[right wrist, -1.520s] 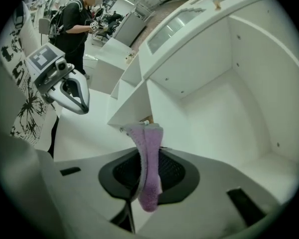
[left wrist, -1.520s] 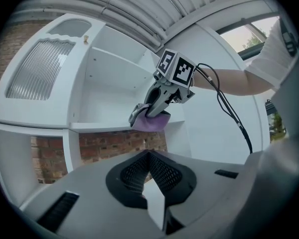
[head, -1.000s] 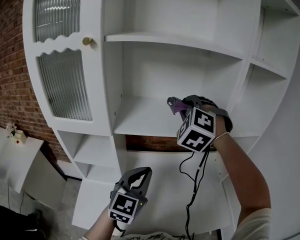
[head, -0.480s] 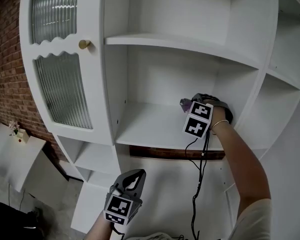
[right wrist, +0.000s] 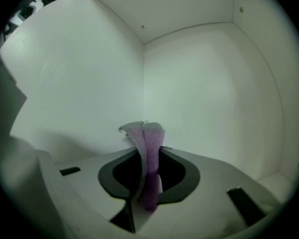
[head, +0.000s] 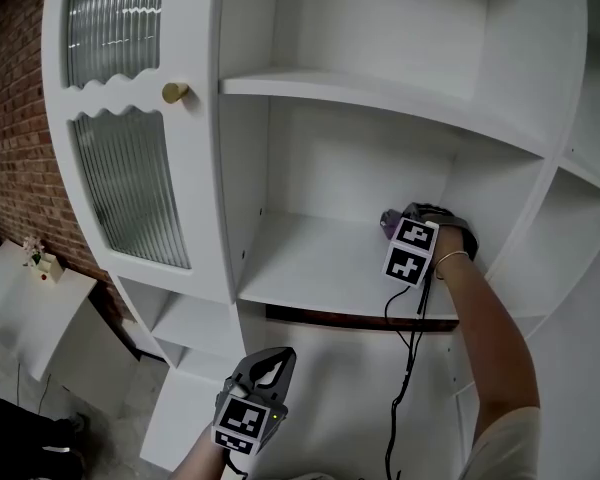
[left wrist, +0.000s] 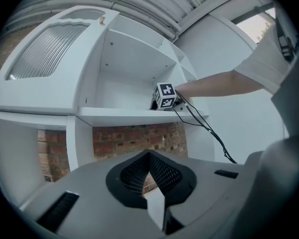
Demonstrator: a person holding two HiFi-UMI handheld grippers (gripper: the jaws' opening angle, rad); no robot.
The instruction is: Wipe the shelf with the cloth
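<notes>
Moved since earlier: right gripper (head: 390,222) has gone deeper into the bay, toward the back right corner; left gripper (head: 271,360) has sunk a little lower in the head view.
Right gripper: jaws clamped on a folded strip of the purple cloth (right wrist: 147,151), which sticks up beyond the tips. It looks at bare white wall and corner.
Left gripper: jaws together, nothing in them; hangs idle below the shelf (head: 310,263), well apart from it.
Cloth position: at the right end of the shelf, near the back wall. Whether it touches the board, cannot tell.
Risk 1: only a narrow fold is pinched, so a hard drag could pull it free.
Risk 2: little cloth shows past the tips, so a low angle would probably rub bare jaw on the paint.
Risk 3: cable (head: 408,358) hangs over the front edge and may snag on a stroke.
Surface: smooth white painted board, nothing standing on it.
Room: white cabinet, ribbed glass door (head: 130,183) with brass knob (head: 175,92), brick wall (head: 15,128) at left.
</notes>
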